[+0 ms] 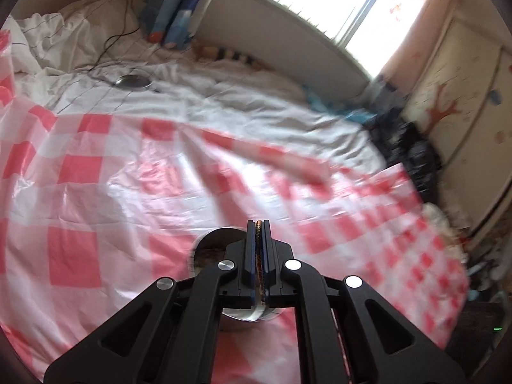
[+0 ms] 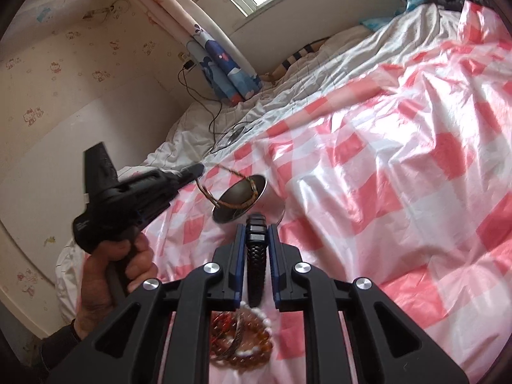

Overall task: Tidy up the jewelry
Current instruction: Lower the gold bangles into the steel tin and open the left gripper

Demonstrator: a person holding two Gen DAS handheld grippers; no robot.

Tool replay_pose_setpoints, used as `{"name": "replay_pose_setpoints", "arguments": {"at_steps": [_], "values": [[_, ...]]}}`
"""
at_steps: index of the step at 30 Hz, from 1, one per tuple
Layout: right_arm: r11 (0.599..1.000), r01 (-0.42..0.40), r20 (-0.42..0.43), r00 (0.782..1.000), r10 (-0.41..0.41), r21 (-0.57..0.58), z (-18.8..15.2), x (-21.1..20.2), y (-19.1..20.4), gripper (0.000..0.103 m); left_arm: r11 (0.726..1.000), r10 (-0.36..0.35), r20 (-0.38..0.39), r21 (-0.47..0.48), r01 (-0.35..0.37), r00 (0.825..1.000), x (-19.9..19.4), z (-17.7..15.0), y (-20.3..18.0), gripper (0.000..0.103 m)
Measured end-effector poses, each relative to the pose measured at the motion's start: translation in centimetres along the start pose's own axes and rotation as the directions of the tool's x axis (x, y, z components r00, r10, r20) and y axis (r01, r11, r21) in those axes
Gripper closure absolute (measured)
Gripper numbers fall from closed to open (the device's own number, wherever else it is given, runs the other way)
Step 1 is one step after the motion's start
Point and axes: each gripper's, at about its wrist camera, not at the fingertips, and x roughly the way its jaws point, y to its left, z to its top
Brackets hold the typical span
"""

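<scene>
My left gripper (image 1: pixel 259 224) is shut on a thin brown woven bracelet (image 1: pixel 258 256), seen edge-on between the pads. In the right wrist view the left gripper (image 2: pixel 198 169) holds that bracelet (image 2: pixel 204 192) as a loop hanging over the mouth of a small metal cup (image 2: pixel 259 180). The cup (image 1: pixel 208 246) sits just under the left fingers. My right gripper (image 2: pixel 256 220) is shut on a black braided bracelet (image 2: pixel 255 256) that stands upright between its pads. Beaded bracelets (image 2: pixel 252 348) in amber, red and white lie in a heap below the right gripper.
A pink-and-white checked plastic sheet (image 1: pixel 96 192) covers the bed over a white quilt (image 1: pixel 256 108). A round metal disc with a black cable (image 1: pixel 132 80) lies on the quilt. A blue curtain (image 2: pixel 230 73), window, cupboard (image 1: pixel 464 112) and dark clothes pile (image 1: pixel 412 156) border the bed.
</scene>
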Motion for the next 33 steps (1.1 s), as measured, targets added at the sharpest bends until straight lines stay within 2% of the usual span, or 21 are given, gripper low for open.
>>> {"name": "replay_pose_setpoints", "arguments": {"at_steps": [1,3,4,7,8,9,11,12,13,14,17,20,23,27,29,31,33], "values": [[1.0,-0.001,0.005,1.0,0.001,-0.001,0.3,0.2,-0.1,0.088,0.998,0.059,-0.063,0.006,-0.059,0.996,1.6,-0.2,0.4,0.098],[1.0,-0.01,0.005,1.0,0.01,0.01,0.7,0.7,-0.4,0.089,0.988,0.151,-0.137,0.011,-0.151,0.979,3.0,-0.8,1.2,0.094],[1.0,-0.017,0.004,1.0,0.017,0.014,1.0,0.9,-0.5,0.089,0.989,0.147,-0.145,0.009,-0.147,0.978,2.9,-0.7,1.4,0.092],[0.999,-0.036,0.0,0.999,0.036,0.014,1.3,1.3,-0.5,0.089,0.989,0.15,-0.096,0.015,-0.149,0.984,1.0,-0.2,1.3,0.072],[0.999,-0.036,-0.002,0.999,0.036,0.015,1.4,1.3,-0.5,0.089,0.986,0.164,-0.073,0.016,-0.164,0.984,0.4,-0.1,1.2,0.055],[0.999,-0.035,-0.011,0.999,0.036,0.015,1.3,1.3,-0.5,0.089,0.985,0.173,-0.05,0.011,-0.172,0.984,-0.4,0.0,1.2,0.048],[1.0,-0.027,-0.072,0.997,0.028,0.011,0.9,1.9,-0.5,0.088,0.987,0.159,-0.042,-0.007,-0.16,0.986,-1.1,0.2,1.3,0.048],[1.0,-0.011,-0.093,0.996,0.012,0.005,0.6,2.2,-0.5,0.075,0.988,0.152,-0.042,-0.015,-0.153,0.988,-1.5,0.1,1.4,0.048],[1.0,0.023,-0.136,0.99,-0.024,-0.012,0.1,2.7,-0.5,0.053,0.988,0.151,-0.042,-0.018,-0.152,0.988,-1.8,0.0,1.4,0.048],[0.999,0.042,-0.156,0.987,-0.046,-0.025,-0.3,3.0,-0.5,0.047,0.989,0.148,-0.043,-0.019,-0.149,0.988,-1.9,0.0,1.4,0.048],[0.987,0.131,-0.194,0.97,-0.146,-0.089,-1.5,3.7,-0.4,0.047,0.992,0.129,-0.047,-0.008,-0.129,0.991,-2.6,-0.3,0.9,0.046],[0.976,0.183,-0.208,0.956,-0.205,-0.12,-2.2,3.7,-0.7,0.047,0.994,0.113,-0.046,0.014,-0.112,0.993,-3.2,-0.6,0.4,0.042],[0.972,0.205,-0.248,0.942,-0.229,-0.118,-3.0,4.3,-1.6,0.051,0.994,0.11,-0.05,0.026,-0.109,0.993,-3.4,-0.8,0.2,0.041],[0.954,0.246,-0.254,0.925,-0.284,-0.17,-3.5,4.9,-1.5,0.081,0.994,0.112,-0.058,0.022,-0.111,0.992,-3.7,-1.1,0.6,0.04],[0.939,0.265,-0.239,0.918,-0.315,-0.221,-3.6,4.9,-1.0,0.087,0.994,0.11,-0.056,0.011,-0.11,0.992,-4.0,-1.2,0.8,0.04],[0.94,0.257,-0.224,0.925,-0.306,-0.223,-3.7,4.3,-0.8,0.091,0.994,0.107,-0.048,-0.003,-0.107,0.993,-4.6,-1.3,1.0,0.04],[0.958,0.224,-0.206,0.944,-0.259,-0.181,-3.4,3.6,-0.8,0.091,0.994,0.106,-0.038,-0.015,-0.106,0.994,-5.4,-1.5,1.4,0.039]]}}
